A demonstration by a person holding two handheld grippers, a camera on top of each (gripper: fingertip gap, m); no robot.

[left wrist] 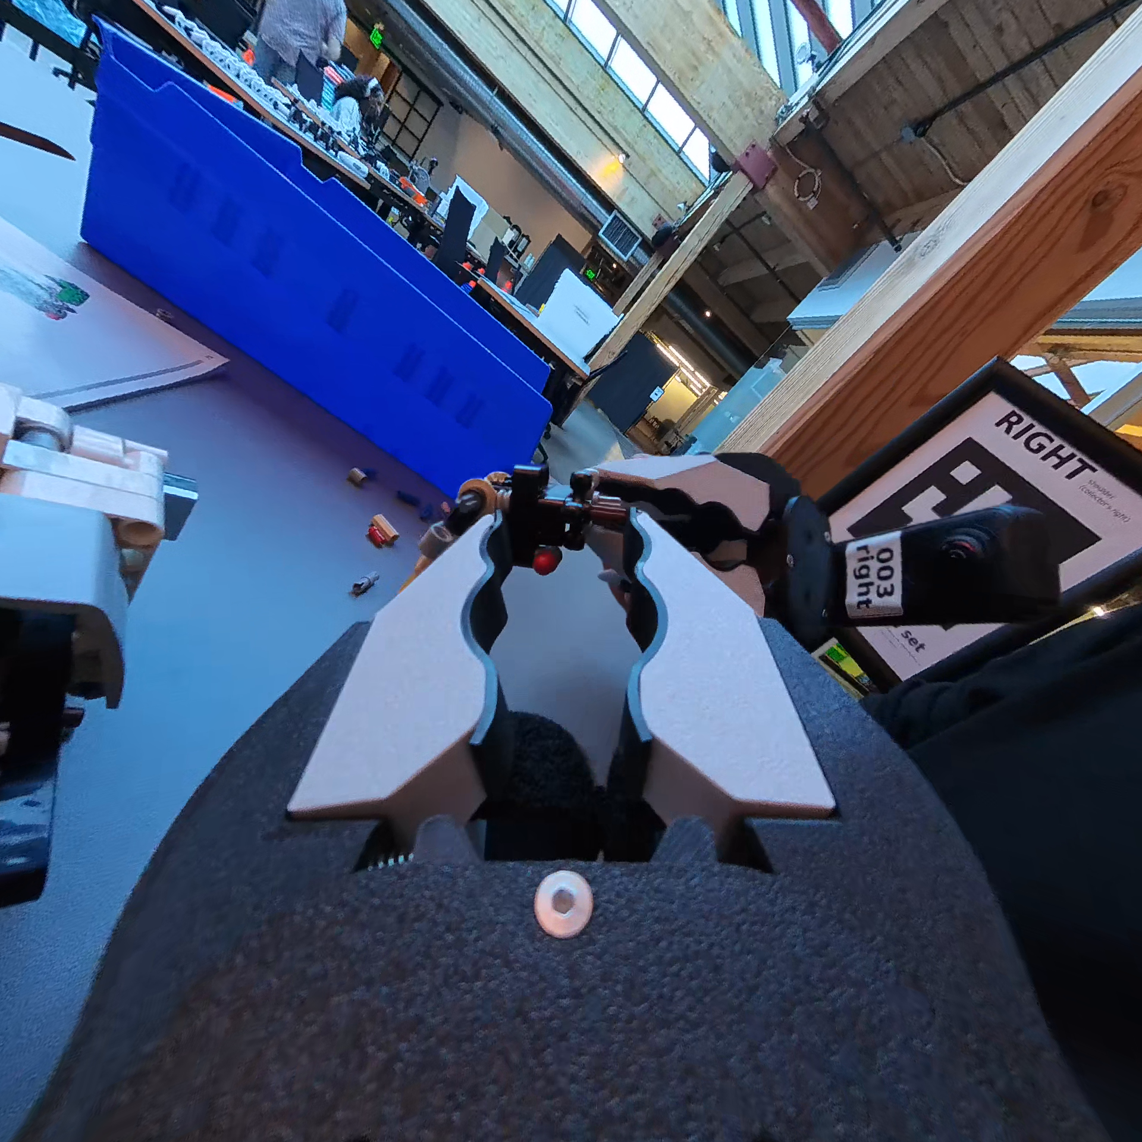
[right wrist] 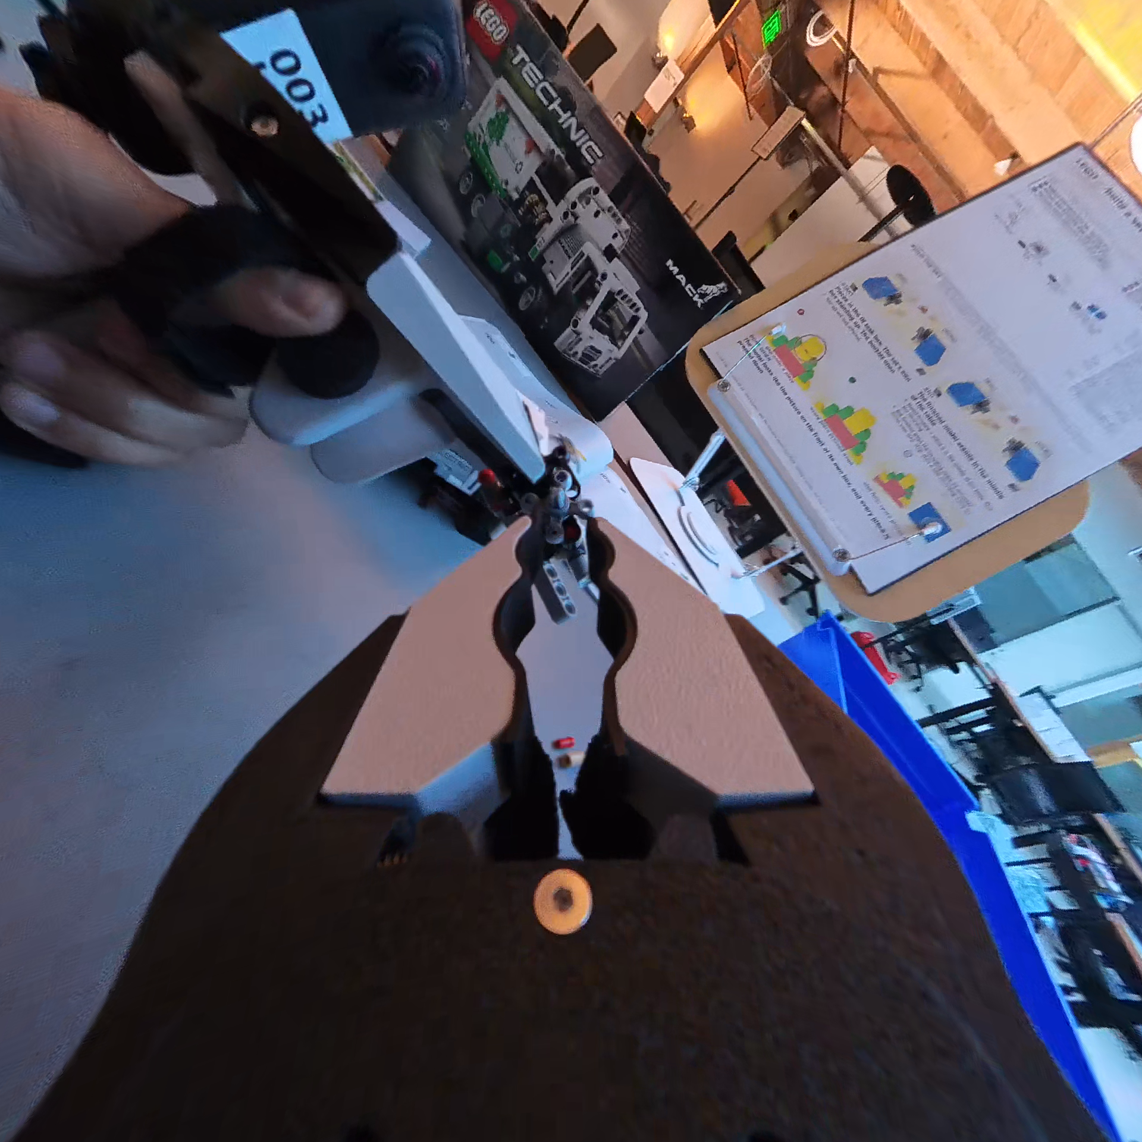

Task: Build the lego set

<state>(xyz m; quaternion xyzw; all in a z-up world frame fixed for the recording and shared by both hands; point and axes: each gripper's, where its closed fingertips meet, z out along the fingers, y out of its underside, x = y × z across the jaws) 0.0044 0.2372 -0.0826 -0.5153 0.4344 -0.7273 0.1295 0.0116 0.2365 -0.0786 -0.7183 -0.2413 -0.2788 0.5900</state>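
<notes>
A small Lego assembly (left wrist: 544, 519) of black parts with a red pin is held above the grey table (left wrist: 247, 618). My left gripper (left wrist: 559, 525) is closed on it at the fingertips. The right gripper (left wrist: 596, 485) comes in from the right and touches the same assembly. In the right wrist view the assembly (right wrist: 559, 544), with a grey holed beam hanging below it, sits between the narrow tips of my right gripper (right wrist: 563, 528). The left gripper (right wrist: 547, 460), held by a hand (right wrist: 93, 321), meets it from the upper left.
A long blue bin (left wrist: 278, 259) stands along the table's far side and shows in the right wrist view (right wrist: 896, 741). Loose small pieces (left wrist: 383, 531) lie near it. An instruction booklet (left wrist: 93, 346) and a pale blocky build (left wrist: 80, 469) are left. The set's box (right wrist: 587, 216) and a sheet on a stand (right wrist: 927, 371) are behind.
</notes>
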